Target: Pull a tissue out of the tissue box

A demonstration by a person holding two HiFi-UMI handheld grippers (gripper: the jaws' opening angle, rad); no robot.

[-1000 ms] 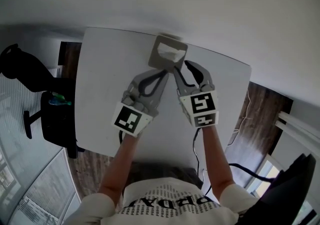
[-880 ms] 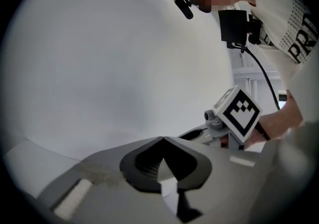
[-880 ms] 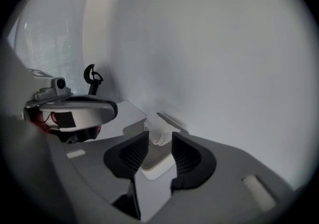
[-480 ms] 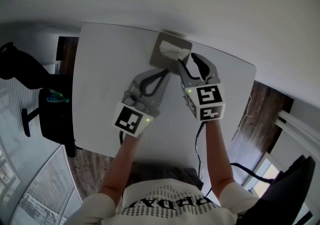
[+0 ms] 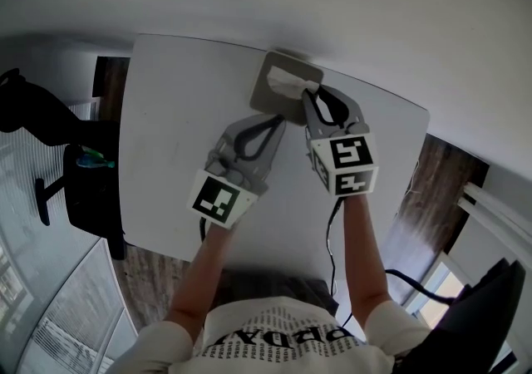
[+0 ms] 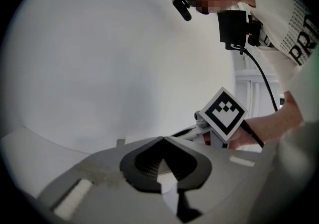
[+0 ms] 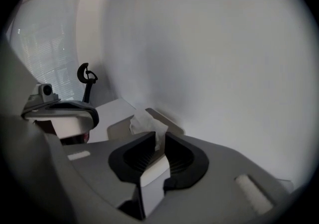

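Note:
A grey tissue box (image 5: 268,98) stands at the far edge of the white table (image 5: 174,115), against the wall. A white tissue (image 5: 288,78) sticks up out of its slot. My right gripper (image 5: 308,95) reaches over the box's near right side. Its jaws have just been closing, and their tips now pinch the tuft of tissue (image 7: 145,124) between them (image 7: 159,137). The box (image 7: 119,129) lies just beyond these tips. My left gripper (image 5: 277,117) is shut with nothing in it, its tips (image 6: 163,139) at the box's near edge, left of the right gripper.
The wall rises directly behind the box. A black office chair (image 5: 50,123) stands left of the table on a wooden floor. A cable (image 5: 332,231) runs along the right forearm. The table's right edge (image 5: 420,127) is near the right gripper.
The right gripper has moved forward and down onto the box, and its jaws have gone from wide apart to closed round the tissue. The left gripper has stayed put.

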